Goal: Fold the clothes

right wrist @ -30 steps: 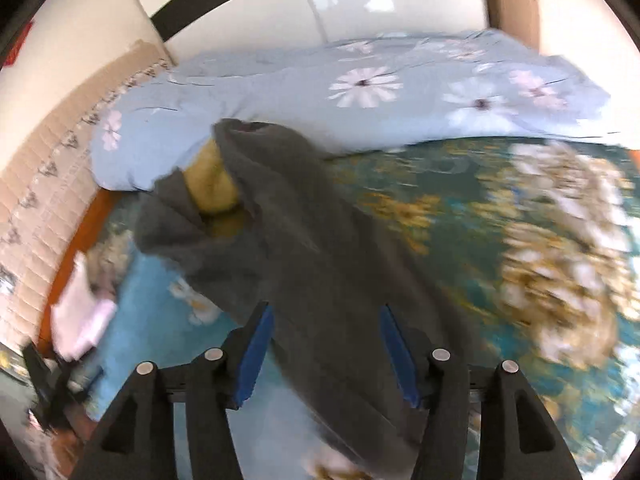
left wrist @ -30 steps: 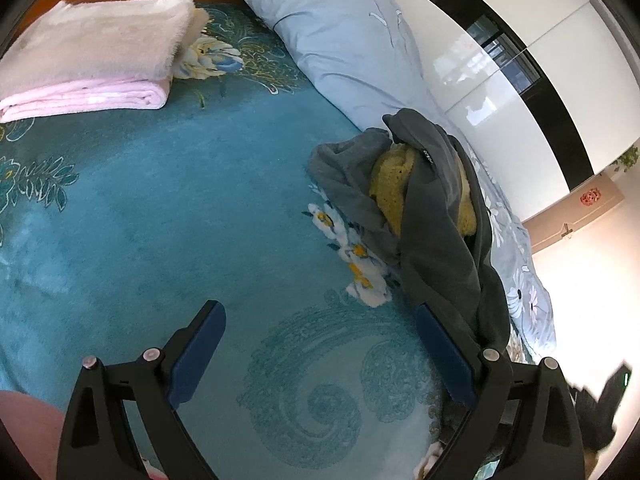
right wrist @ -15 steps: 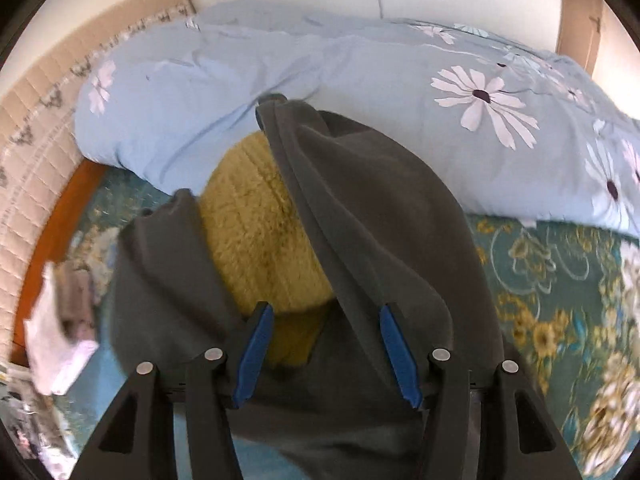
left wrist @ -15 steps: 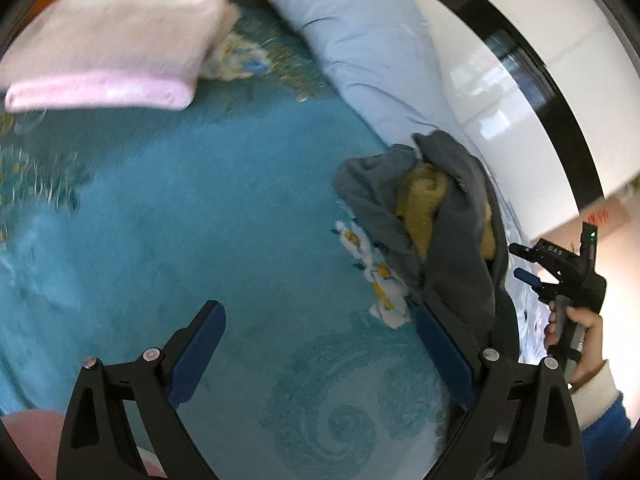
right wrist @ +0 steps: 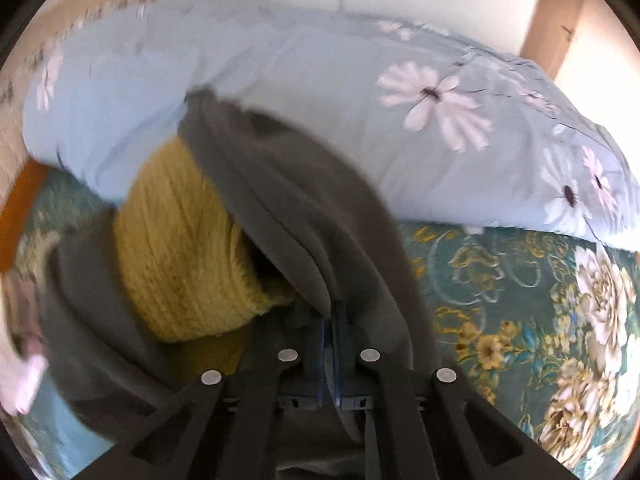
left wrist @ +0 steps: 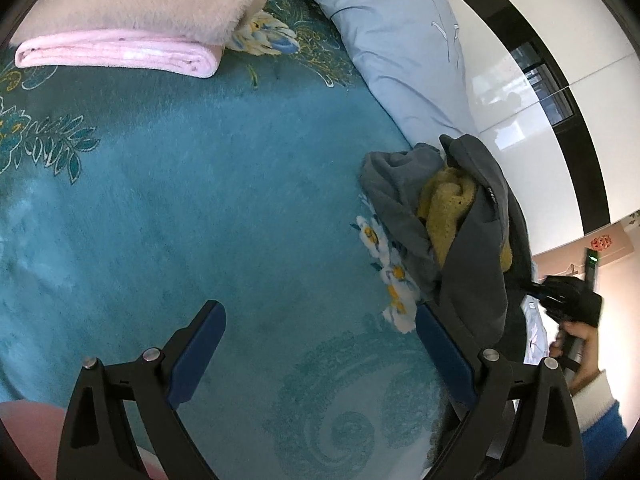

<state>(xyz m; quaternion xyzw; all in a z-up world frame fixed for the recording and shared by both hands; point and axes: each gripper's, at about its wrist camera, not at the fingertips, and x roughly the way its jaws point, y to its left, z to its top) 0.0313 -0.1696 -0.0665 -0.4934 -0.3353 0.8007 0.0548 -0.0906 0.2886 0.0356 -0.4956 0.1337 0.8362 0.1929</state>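
A dark grey garment (left wrist: 472, 264) lies crumpled on the teal bed cover, draped over a yellow knitted garment (left wrist: 448, 204). My left gripper (left wrist: 320, 344) is open and empty above the cover, left of the pile. My right gripper (right wrist: 330, 340) is shut on a fold of the grey garment (right wrist: 304, 216), with the yellow knit (right wrist: 180, 248) just to its left. The right gripper also shows in the left wrist view (left wrist: 560, 296) at the pile's right edge, held by a hand.
A folded pink blanket (left wrist: 132, 12) lies at the far left of the bed. A light blue floral duvet (right wrist: 360, 100) runs along the wall behind the pile. The teal floral bed cover (left wrist: 180, 200) spreads under both grippers.
My right gripper has moved in onto the pile and closed on the grey garment. The left gripper has shifted a little and stays open.
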